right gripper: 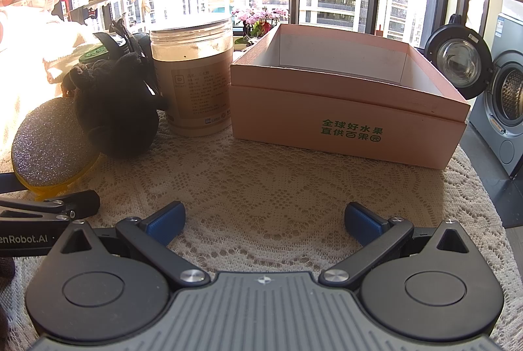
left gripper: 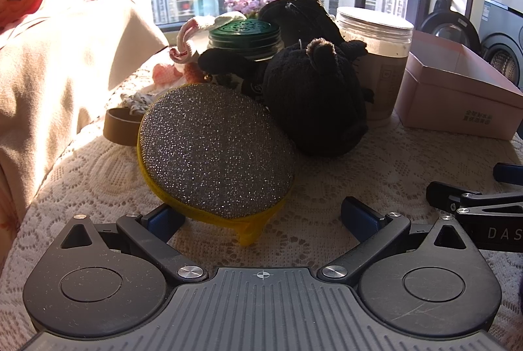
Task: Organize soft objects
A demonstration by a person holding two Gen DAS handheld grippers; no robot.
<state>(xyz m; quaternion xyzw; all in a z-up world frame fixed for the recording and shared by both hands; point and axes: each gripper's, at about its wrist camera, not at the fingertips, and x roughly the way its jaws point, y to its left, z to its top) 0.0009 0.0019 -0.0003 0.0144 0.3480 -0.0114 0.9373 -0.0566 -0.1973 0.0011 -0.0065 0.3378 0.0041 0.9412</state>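
We see lace tablecloth (right gripper: 261, 161) under everything. Pink cardboard box (right gripper: 346, 128) open, far right. Black plush toy (left gripper: 313, 102) beside powder jar (right gripper: 193, 82). Glittery yellow-edged sponge (left gripper: 215, 151) leans against plush. Our left gripper (left gripper: 261, 217) wide apart, just before sponge; right gripper (right gripper: 264, 220) wide, holding nothing.

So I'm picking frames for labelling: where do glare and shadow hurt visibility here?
Left wrist view: sun blows out the cream draped cloth, and the backlit black plush toy loses detail. Right wrist view: the upper-left window is washed out, but the open pink cardboard box is evenly lit.
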